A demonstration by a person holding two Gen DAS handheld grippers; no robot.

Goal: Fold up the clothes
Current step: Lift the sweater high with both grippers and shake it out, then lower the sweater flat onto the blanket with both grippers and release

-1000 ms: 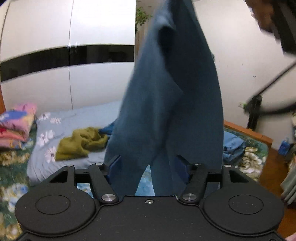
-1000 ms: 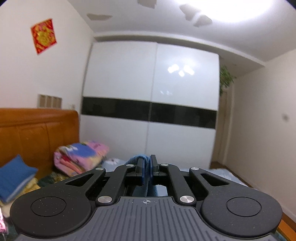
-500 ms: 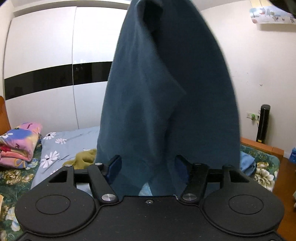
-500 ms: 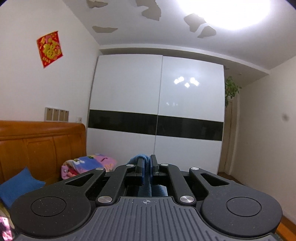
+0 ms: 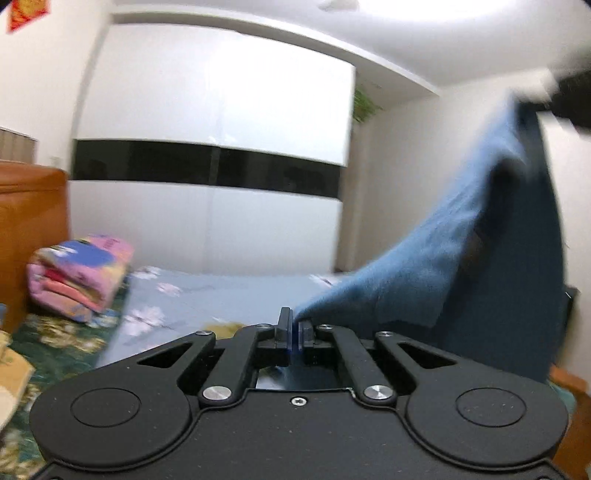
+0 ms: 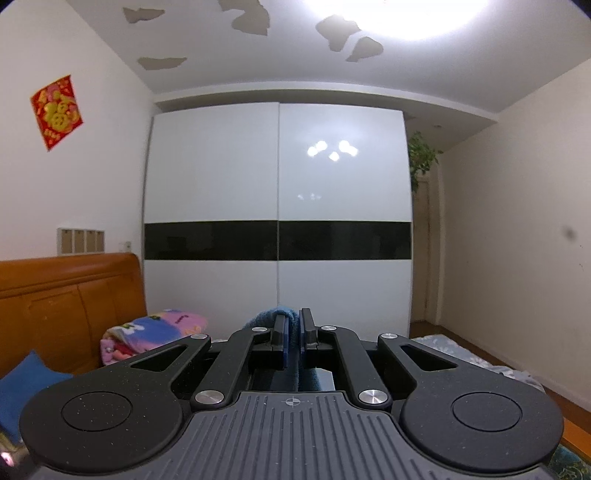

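A white wardrobe (image 6: 277, 221) with a black band across it is seen straight ahead in both views. A wooden headboard (image 6: 70, 302) stands at the left, and a red paper ornament (image 6: 56, 111) is fixed on the wall above it. A pink folded blanket (image 5: 79, 271) is stacked at the head of the bed (image 5: 207, 291), which is covered by a pale blue flowered sheet. A blue cushion (image 6: 26, 387) is seen below the headboard in the right wrist view. A plant (image 6: 423, 155) is set high beside the wardrobe. Patches of peeled paint are seen on the ceiling (image 6: 251, 22) near the bright lamp.

Much of the right side of the left wrist view is blocked by the blue garment (image 5: 461, 258), which is blurred. It is held up above the bed and stretched from a dark, blurred object at the upper right down to the left gripper (image 5: 293, 328).

The left gripper's jaws are brought together, with a corner of the garment pinched between them. The right gripper (image 6: 293, 328) is likewise clamped on the garment (image 6: 275, 314): only a narrow gap is left between its fingers, a fold of blue cloth is bunched over the left finger's tip, and more cloth is seen hanging below between the fingers.
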